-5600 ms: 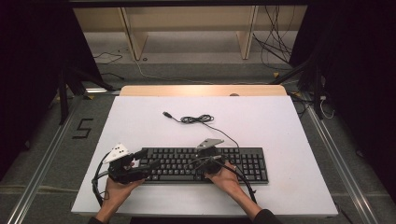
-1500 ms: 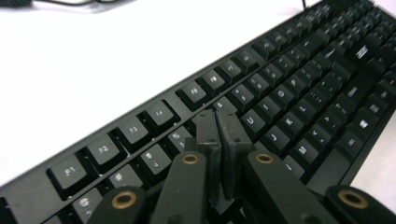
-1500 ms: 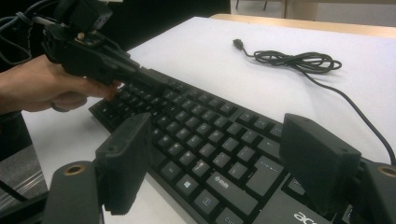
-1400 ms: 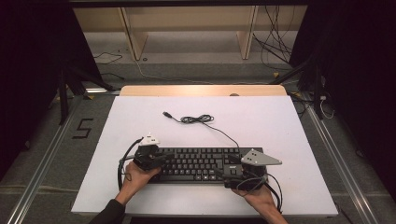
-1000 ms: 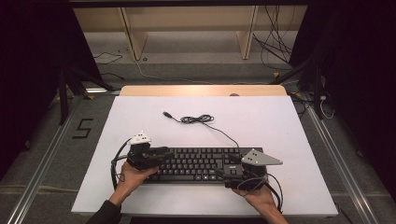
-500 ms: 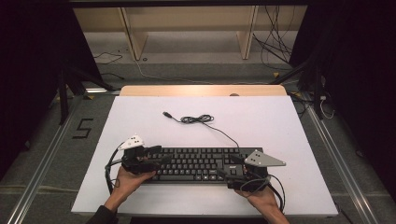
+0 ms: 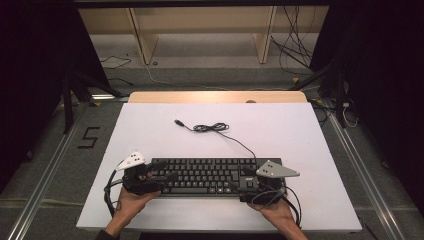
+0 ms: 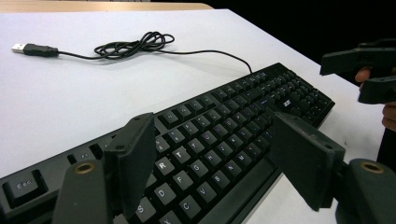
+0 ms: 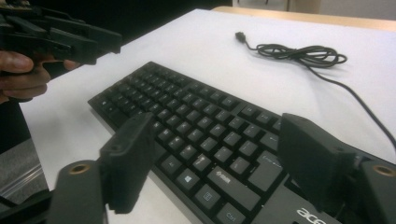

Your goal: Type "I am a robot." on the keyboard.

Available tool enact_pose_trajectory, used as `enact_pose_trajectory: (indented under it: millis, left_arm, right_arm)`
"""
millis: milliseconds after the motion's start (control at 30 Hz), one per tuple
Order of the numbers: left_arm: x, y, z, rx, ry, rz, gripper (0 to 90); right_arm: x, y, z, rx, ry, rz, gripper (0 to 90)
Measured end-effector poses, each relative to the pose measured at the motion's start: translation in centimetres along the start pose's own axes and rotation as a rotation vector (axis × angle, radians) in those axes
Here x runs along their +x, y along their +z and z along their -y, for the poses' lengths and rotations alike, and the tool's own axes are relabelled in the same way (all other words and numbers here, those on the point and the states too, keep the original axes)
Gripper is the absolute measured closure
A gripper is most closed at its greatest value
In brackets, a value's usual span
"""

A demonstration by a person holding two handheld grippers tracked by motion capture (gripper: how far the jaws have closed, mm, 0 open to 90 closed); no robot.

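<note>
A black keyboard (image 7: 210,176) lies flat near the front of the white table (image 7: 300,140). Its cable runs to a loose coil (image 7: 210,128) and a USB plug (image 7: 177,121) farther back. My left gripper (image 7: 164,171) is at the keyboard's left end. Its jaws have just been opening and stand wide, with the keys (image 8: 205,140) between them and no pad pressing. My right gripper (image 7: 246,184) is at the right end. Its jaws have just been closing a little and remain wide over the keys (image 9: 210,140), gripping nothing. Each gripper view shows the other gripper (image 8: 369,70) (image 9: 70,39) farther off.
A wooden strip (image 7: 215,96) borders the table's far edge, with wooden shelf legs (image 7: 142,40) and loose floor cables (image 7: 295,55) beyond. Metal rails (image 7: 45,180) run along both sides, and a "5" (image 7: 88,137) marks the floor at left. White tabletop surrounds the coil.
The left gripper has slid left and toward the near edge at the keyboard's left end, and its jaws have spread. The right gripper has stayed at the right end.
</note>
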State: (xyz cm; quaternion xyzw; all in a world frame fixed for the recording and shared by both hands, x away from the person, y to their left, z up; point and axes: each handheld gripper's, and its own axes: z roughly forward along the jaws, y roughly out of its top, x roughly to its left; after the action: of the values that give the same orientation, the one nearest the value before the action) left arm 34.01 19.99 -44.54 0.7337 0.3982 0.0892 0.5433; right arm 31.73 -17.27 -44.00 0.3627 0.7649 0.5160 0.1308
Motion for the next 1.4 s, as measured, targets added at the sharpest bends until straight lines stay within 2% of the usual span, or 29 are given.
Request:
enact_pose_trajectory:
  millis: [200,233,267,300,467,733,833,1033,1400]
  left_arm:
    - [-0.1,-0.6,0.5,-0.013,0.003,-0.003,29.5]
    - [-0.1,-0.6,0.5,-0.016,0.001,-0.004,29.3]
    - [-0.1,-0.7,0.6,-0.018,-0.001,-0.005,29.2]
    - [-0.1,-0.8,0.6,-0.02,0.0,-0.006,29.2]
    - [-0.2,-1.0,0.9,-0.021,0.003,-0.013,28.7]
    - [-0.2,-1.3,1.2,-0.027,0.005,-0.018,28.6]
    - [-0.2,-1.4,1.3,-0.029,0.005,-0.018,28.5]
    - [-0.3,-1.4,1.4,-0.027,0.021,-0.022,28.2]
    - [-0.3,-1.3,1.5,-0.021,0.024,-0.019,27.7]
  right_arm:
    - [0.4,1.1,-0.3,0.041,-0.015,-0.007,41.3]
    - [0.4,1.3,-0.4,0.05,-0.017,-0.006,45.3]
    - [0.4,1.8,-0.4,0.073,-0.02,-0.009,53.0]
    - [0.4,1.8,-0.4,0.073,-0.02,-0.009,53.0]
    - [0.6,3.2,-0.3,0.129,-0.036,-0.024,70.8]
    - [1.2,5.6,-0.4,0.186,-0.063,-0.041,86.9]
    - [1.3,6.4,-0.4,0.206,-0.07,-0.039,90.0]
    - [1.5,7.6,-0.1,0.243,-0.079,-0.036,90.0]
    - [1.5,8.4,0.1,0.283,-0.08,-0.037,90.0]
